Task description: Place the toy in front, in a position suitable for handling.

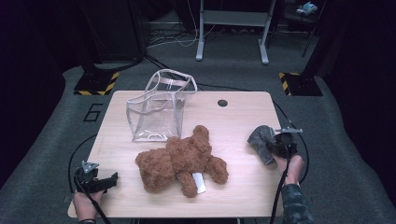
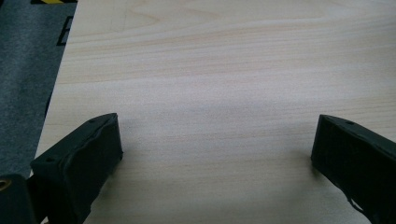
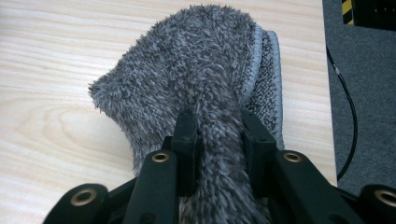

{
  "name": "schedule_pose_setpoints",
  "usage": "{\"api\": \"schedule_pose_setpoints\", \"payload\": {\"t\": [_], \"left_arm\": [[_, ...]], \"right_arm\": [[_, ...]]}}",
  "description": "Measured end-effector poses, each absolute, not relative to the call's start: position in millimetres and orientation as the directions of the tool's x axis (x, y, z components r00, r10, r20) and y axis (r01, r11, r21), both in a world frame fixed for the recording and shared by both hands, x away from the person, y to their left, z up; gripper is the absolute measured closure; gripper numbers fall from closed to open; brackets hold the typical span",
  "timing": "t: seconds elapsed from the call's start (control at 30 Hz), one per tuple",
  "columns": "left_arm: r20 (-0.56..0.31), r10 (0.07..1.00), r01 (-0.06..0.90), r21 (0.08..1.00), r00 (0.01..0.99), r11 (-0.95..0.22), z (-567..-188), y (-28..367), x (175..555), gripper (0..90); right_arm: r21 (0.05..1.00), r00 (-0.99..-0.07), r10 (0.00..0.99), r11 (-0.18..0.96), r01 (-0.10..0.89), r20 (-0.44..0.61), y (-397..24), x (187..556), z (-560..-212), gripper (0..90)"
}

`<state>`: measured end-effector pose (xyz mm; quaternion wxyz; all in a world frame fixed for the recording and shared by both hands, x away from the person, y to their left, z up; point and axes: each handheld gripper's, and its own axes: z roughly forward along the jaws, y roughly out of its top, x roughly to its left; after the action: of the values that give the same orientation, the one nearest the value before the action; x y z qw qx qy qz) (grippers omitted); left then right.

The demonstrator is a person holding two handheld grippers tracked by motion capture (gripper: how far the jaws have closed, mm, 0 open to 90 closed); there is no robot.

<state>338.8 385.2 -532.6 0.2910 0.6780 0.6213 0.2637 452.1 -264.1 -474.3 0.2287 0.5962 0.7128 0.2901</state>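
**Right gripper's got the grey cloth, and the bag is far-left of it**

Nearest you, your left gripper (image 1: 110,179) sits at the near-left corner of the light wooden table (image 1: 243,112), jaws wide apart over bare wood with nothing between them. So it's out of the picture for now.

Your right gripper (image 3: 219,140) is clamped on a fold of the fuzzy grey microfibre cloth (image 3: 196,70), which bunches up between the jaws and fans out ahead of them, resting on the table near the right edge. Its long axis runs roughly away from you, along the jaws.

Going further out: the brown plush teddy bear (image 1: 182,161) lies in the middle, between your two hands. Beyond it, at the far left, stands the clear plastic tote bag (image 1: 159,109), mouth tipped up and away. From the cloth, the bag lies far-left, diagonally past the bear's head. I'd guess the cloth goes there, so carry it over the bear, not through it.
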Motion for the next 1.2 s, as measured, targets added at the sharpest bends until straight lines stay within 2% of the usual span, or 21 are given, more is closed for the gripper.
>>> {"api": "schedule_pose_setpoints", "payload": {"t": [0.07,0.13,0.17,0.2,0.27,0.3,0.47,0.5,0.67,0.9,1.0,1.2], "left_arm": [[-0.004,0.996,0.689,0.723,0.089,-0.059,-533,385,339,1.5],[-0.004,0.996,0.689,0.723,0.089,-0.059,-533,385,339,1.5],[-0.004,0.996,0.689,0.722,0.089,-0.059,-533,385,339,1.5],[-0.004,0.996,0.689,0.722,0.089,-0.059,-533,385,339,1.5],[-0.004,0.996,0.689,0.722,0.089,-0.059,-533,385,339,1.5],[-0.004,0.996,0.689,0.722,0.089,-0.059,-533,385,339,1.5],[-0.004,0.996,0.689,0.722,0.089,-0.059,-533,385,339,1.5],[-0.004,0.996,0.689,0.722,0.089,-0.059,-533,385,339,1.5],[-0.004,0.996,0.688,0.723,0.09,-0.059,-533,385,339,1.8],[-0.004,0.996,0.688,0.723,0.091,-0.06,-533,385,339,1.9],[-0.004,0.996,0.691,0.72,0.093,-0.062,-532,385,339,2.0],[-0.001,0.995,0.685,0.726,0.096,-0.066,-533,385,339,2.5]], "right_arm": [[0.682,-0.183,0.983,0.117,0.722,0.025,-264,458,-481,68.4],[0.68,-0.192,0.981,0.118,0.723,0.034,-264,461,-485,60.8],[0.673,-0.188,0.981,0.111,0.731,0.042,-263,462,-487,49.0],[0.673,-0.188,0.981,0.111,0.731,0.042,-263,462,-487,49.0],[0.706,-0.164,0.986,0.088,0.703,0.04,-265,456,-488,23.0],[0.717,-0.17,0.984,0.086,0.692,0.046,-266,452,-486,18.6],[0.747,-0.189,0.978,0.061,0.662,0.087,-271,430,-480,9.9],[0.755,-0.202,0.975,0.065,0.652,0.09,-274,418,-480,5.4],[0.754,-0.216,0.967,0.045,0.656,0.131,-278,391,-487,0.0],[0.748,-0.223,0.968,0.064,0.66,0.114,-279,361,-508,0.0],[0.738,-0.228,0.967,0.073,0.671,0.112,-278,357,-517,0.0],[0.711,-0.252,0.967,0.15,0.687,0.04,-272,358,-527,0.0]]}}
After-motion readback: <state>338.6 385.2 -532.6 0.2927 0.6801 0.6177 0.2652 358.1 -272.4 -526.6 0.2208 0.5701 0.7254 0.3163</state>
